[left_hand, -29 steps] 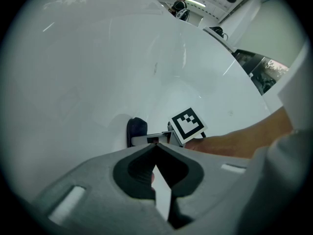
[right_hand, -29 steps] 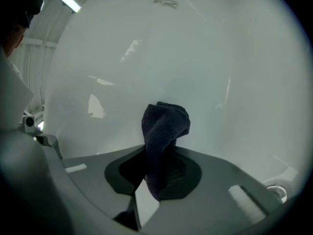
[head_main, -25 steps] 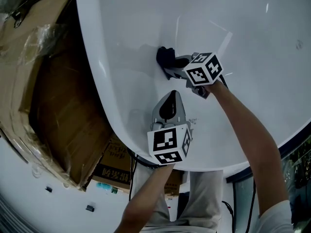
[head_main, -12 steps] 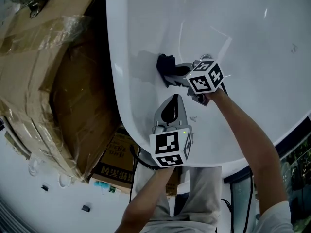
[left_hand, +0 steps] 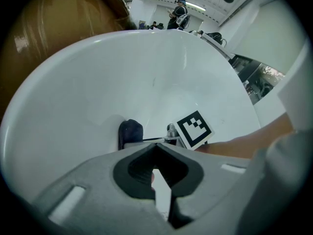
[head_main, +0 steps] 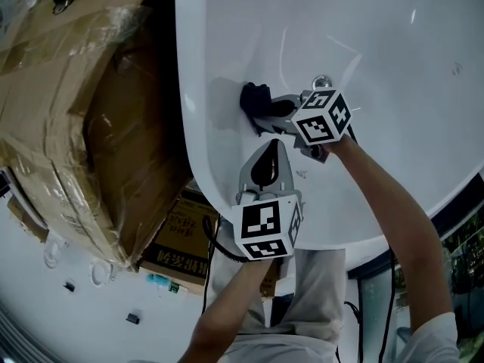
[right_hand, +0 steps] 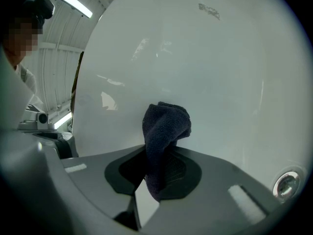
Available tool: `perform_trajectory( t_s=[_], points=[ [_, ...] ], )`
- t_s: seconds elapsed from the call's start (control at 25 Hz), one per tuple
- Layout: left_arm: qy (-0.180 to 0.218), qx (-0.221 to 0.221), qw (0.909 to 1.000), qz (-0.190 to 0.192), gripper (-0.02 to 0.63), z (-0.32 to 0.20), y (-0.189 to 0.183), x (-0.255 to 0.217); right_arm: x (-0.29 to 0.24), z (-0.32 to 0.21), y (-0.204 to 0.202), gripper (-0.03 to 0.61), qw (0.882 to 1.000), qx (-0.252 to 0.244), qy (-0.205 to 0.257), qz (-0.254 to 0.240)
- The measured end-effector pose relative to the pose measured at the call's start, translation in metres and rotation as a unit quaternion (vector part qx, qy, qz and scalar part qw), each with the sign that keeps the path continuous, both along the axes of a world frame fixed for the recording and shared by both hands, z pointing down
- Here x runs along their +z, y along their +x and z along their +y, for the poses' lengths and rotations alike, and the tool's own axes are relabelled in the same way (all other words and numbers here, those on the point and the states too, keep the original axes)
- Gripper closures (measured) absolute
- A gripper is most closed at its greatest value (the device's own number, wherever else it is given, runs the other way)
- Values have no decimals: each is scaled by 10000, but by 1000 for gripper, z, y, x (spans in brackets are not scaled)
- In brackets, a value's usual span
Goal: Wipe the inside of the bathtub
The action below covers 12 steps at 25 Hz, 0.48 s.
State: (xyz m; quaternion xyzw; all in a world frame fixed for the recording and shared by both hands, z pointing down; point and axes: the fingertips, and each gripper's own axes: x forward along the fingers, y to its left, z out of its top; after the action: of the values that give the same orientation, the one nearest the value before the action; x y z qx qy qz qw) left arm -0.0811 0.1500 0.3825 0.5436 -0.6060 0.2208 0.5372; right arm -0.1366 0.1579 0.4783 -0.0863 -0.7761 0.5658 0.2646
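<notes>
Wiping is in hand: the right tongs [head_main: 263, 113] are clenched on a dark cloth [head_main: 255, 97], which seems pressed against the bathtub [head_main: 393, 44] wall below its rim. The left tongs [head_main: 266, 165] hang closed and empty just beside. Next, the cloth needs dragging firmly across the wall toward the drain [head_main: 321, 81].

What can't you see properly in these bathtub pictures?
- Head view: the far end of the bathtub is cut off by the picture's top and right edges.
- Right gripper view: the dark cloth hides the patch of tub wall behind it, so I cannot tell if they touch.
- Head view: the print on the small box beside the tub is too small to read.
</notes>
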Motion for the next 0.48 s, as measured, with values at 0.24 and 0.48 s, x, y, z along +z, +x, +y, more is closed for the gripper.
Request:
perform_trajectory(
  t_s=[0.24, 0.48],
  points=[
    [-67, 55, 9999, -93, 615, 11, -4, -13, -19, 7, -4, 525, 9998, 8, -74, -182],
    [-67, -71, 9999, -141, 615, 10, -13, -33, -33, 14, -4, 525, 9996, -7, -129, -240]
  ],
)
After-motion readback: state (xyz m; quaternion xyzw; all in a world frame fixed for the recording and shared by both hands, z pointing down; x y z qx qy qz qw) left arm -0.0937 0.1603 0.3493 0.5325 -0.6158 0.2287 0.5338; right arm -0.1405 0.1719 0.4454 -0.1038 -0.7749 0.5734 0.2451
